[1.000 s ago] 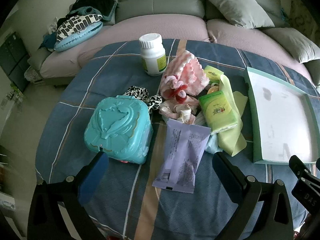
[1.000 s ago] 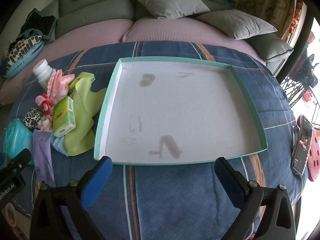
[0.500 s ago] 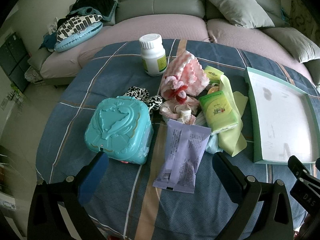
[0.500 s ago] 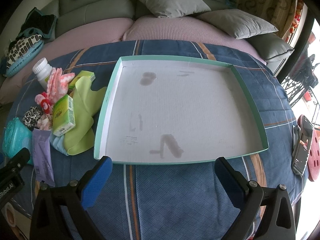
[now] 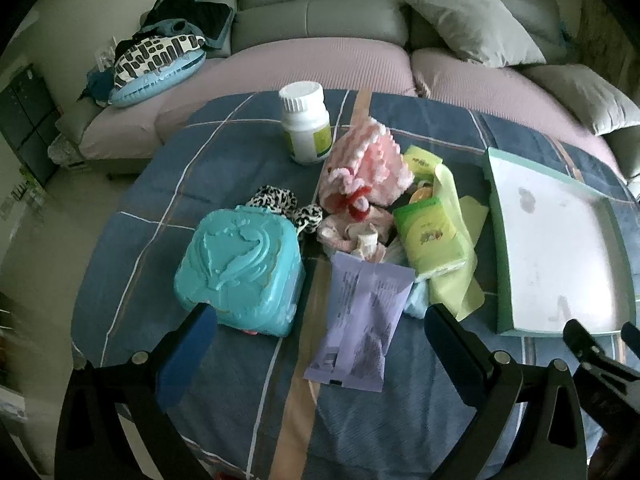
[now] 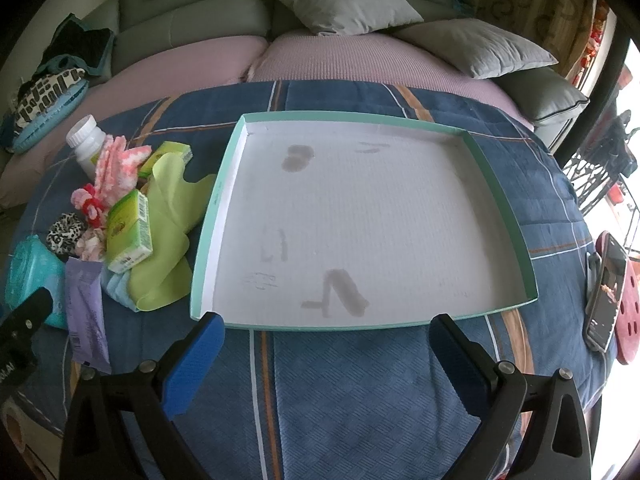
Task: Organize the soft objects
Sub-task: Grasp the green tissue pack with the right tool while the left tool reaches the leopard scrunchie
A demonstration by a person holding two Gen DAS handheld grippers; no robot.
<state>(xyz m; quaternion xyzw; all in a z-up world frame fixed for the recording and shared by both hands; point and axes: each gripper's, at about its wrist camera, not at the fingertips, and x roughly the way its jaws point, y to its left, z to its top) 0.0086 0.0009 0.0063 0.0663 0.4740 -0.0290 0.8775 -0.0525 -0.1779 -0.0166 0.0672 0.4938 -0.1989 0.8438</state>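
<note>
A pile of items lies on the blue plaid cloth: a pink knitted piece (image 5: 370, 166), a leopard-print scrunchie (image 5: 280, 202), a yellow-green cloth (image 5: 456, 240), a green tissue pack (image 5: 430, 240), a lilac packet (image 5: 360, 320) and a teal plastic case (image 5: 240, 268). A white tray with a teal rim (image 6: 216, 216) sits to the right of the pile with nothing in it. My left gripper (image 5: 316, 352) stands open just short of the case and the lilac packet. My right gripper (image 6: 324, 356) stands open before the tray's near edge. Neither holds anything.
A white pill bottle (image 5: 306, 124) stands behind the pile. A phone (image 6: 604, 292) and a red disc (image 6: 630, 312) lie at the table's right edge. A sofa with grey cushions (image 6: 344, 0) curves behind the table. Bare cloth lies in front of both grippers.
The left wrist view has shifted slightly, with the pile now a little lower and nearer. The right gripper and the objects have not moved.
</note>
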